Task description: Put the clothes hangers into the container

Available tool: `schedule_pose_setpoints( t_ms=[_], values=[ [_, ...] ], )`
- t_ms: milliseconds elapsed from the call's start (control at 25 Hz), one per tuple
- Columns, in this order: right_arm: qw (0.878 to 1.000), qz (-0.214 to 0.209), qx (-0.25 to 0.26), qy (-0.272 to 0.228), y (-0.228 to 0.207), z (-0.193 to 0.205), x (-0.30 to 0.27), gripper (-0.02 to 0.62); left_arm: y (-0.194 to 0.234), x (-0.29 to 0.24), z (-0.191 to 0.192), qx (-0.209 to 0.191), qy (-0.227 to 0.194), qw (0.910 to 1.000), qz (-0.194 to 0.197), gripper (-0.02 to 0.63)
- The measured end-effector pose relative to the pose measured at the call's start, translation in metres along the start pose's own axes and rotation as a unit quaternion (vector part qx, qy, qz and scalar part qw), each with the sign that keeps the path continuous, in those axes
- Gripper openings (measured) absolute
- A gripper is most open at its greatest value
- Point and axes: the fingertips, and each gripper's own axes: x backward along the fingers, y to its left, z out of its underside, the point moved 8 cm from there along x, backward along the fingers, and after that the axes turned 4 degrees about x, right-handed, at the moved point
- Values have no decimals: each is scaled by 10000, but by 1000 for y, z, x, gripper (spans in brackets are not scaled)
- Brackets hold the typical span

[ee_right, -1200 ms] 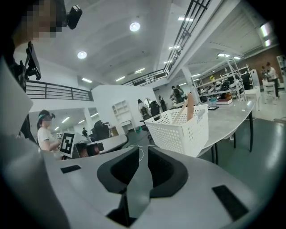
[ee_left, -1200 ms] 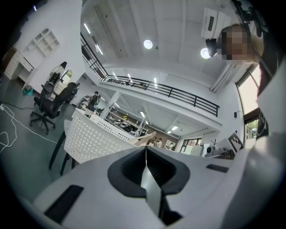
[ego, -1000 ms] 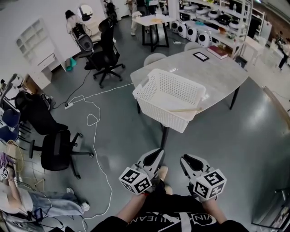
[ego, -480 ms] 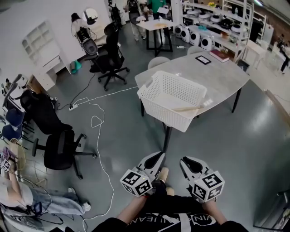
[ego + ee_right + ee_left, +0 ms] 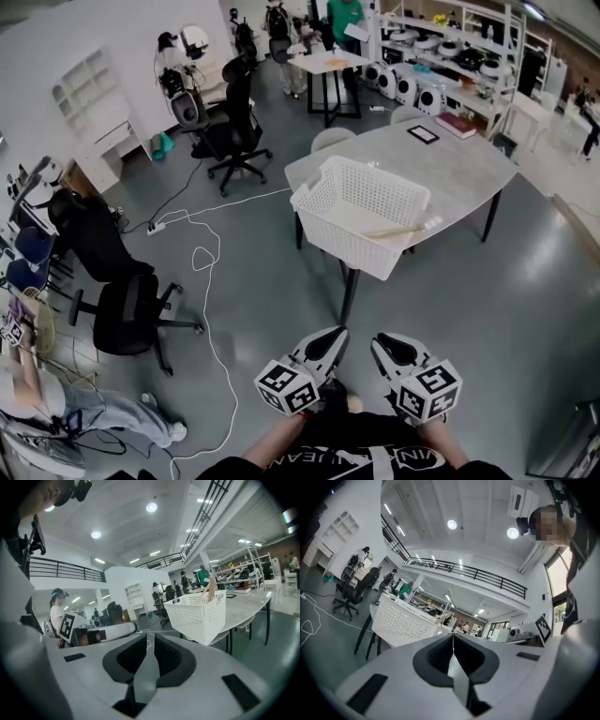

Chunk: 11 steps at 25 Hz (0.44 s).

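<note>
A white perforated basket [image 5: 361,230] stands at the near edge of a grey table [image 5: 459,164], overhanging it. A wooden clothes hanger [image 5: 394,231] lies inside against the basket's near rim. Both grippers are held low by my body, well short of the table. My left gripper [image 5: 330,339] is shut with nothing in it, its jaws meeting in the left gripper view [image 5: 453,637]. My right gripper [image 5: 384,343] is also shut and empty [image 5: 149,637]. The basket [image 5: 401,620] shows ahead in the left gripper view, and the basket [image 5: 199,613] with the hanger [image 5: 211,588] in the right one.
A black office chair [image 5: 127,309] stands on the floor at left, another [image 5: 234,131] farther back. A white cable [image 5: 202,300] snakes across the grey floor. A seated person [image 5: 56,412] is at the lower left. Shelves with appliances [image 5: 441,56] line the back.
The view has drawn back from the table, so the basket looks smaller and farther. Both grippers have sunk slightly lower in the picture and stayed shut.
</note>
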Motion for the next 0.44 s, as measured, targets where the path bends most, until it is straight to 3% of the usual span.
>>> schedule_pose_setpoints(
  t_ms=[200, 440],
  values=[
    [9999, -17, 131, 54, 7, 4, 0, 67, 1, 2, 7, 88, -6, 10000, -9, 9],
    [9999, 15, 66, 134, 11, 11, 6, 67, -19, -8, 12, 109, 74, 9994, 327, 9]
  ],
)
